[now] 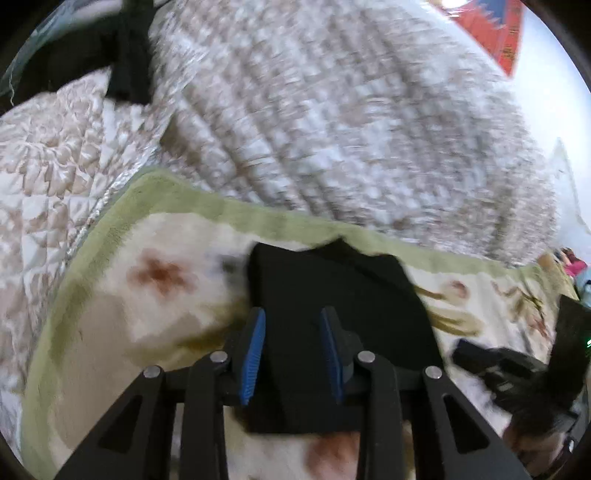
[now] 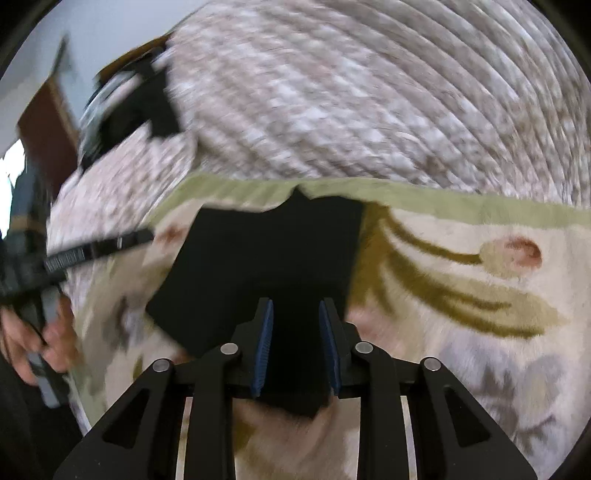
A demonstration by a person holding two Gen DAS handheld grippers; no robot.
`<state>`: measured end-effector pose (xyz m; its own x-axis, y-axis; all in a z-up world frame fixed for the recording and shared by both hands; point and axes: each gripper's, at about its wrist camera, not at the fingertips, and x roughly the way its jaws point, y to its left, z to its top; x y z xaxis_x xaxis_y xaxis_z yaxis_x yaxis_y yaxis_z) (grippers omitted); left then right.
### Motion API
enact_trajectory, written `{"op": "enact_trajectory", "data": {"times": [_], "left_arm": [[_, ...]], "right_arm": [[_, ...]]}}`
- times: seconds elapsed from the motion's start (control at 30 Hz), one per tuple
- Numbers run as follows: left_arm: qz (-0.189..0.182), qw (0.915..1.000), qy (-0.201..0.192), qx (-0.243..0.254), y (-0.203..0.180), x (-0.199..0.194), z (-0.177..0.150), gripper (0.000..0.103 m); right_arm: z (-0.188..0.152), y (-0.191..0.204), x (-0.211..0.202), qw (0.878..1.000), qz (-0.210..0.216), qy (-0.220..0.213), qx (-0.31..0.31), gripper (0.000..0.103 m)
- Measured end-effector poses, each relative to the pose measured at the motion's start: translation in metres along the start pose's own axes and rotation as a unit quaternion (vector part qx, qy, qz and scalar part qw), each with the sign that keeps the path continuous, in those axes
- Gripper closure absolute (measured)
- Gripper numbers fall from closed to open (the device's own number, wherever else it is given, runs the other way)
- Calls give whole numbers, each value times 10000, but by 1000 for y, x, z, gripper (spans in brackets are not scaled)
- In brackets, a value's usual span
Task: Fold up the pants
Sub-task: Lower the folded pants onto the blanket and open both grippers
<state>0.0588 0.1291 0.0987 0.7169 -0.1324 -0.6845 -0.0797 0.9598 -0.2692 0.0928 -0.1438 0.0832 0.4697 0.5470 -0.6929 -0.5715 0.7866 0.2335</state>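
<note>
The black pants point(image 1: 332, 288) lie as a folded dark bundle on a floral blanket point(image 1: 159, 273), blurred by motion. My left gripper point(image 1: 293, 314) has its blue pads on either side of the near edge, and the cloth fills the gap between them. In the right wrist view the same pants point(image 2: 266, 251) run between the blue pads of my right gripper point(image 2: 295, 302), which is shut on their near edge. The far edge of the pants reaches the blanket's green border point(image 2: 443, 199).
A beige quilted bedspread point(image 1: 351, 110) covers the bed beyond the blanket. Another black garment point(image 1: 129, 55) lies at the far left. A red patterned item point(image 1: 495, 26) sits at the top right. A person's hand point(image 2: 22, 332) grips the left tool's handle.
</note>
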Motion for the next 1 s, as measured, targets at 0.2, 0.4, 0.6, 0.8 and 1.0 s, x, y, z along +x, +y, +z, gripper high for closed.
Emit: {"op": "enact_trajectory", "data": {"times": [0.2, 0.4, 0.6, 0.8, 1.0], "left_arm": [[258, 9964, 695, 413, -20, 30, -61, 73], [298, 9966, 602, 472, -19, 31, -42, 73], [405, 9940, 840, 570, -13, 73, 0, 73], [589, 9932, 797, 614, -16, 72, 0, 73], [708, 9958, 422, 392, -21, 32, -12, 71]], "right_arm": [[-24, 6, 13, 9985, -287, 463, -68, 87], [16, 11, 15, 9993, -195, 200, -249, 87], [54, -10, 65, 9988, -258, 413, -85, 87], [49, -20, 70, 9981, -323, 512, 139, 84], [19, 7, 19, 9993, -261, 279, 61, 76]]}}
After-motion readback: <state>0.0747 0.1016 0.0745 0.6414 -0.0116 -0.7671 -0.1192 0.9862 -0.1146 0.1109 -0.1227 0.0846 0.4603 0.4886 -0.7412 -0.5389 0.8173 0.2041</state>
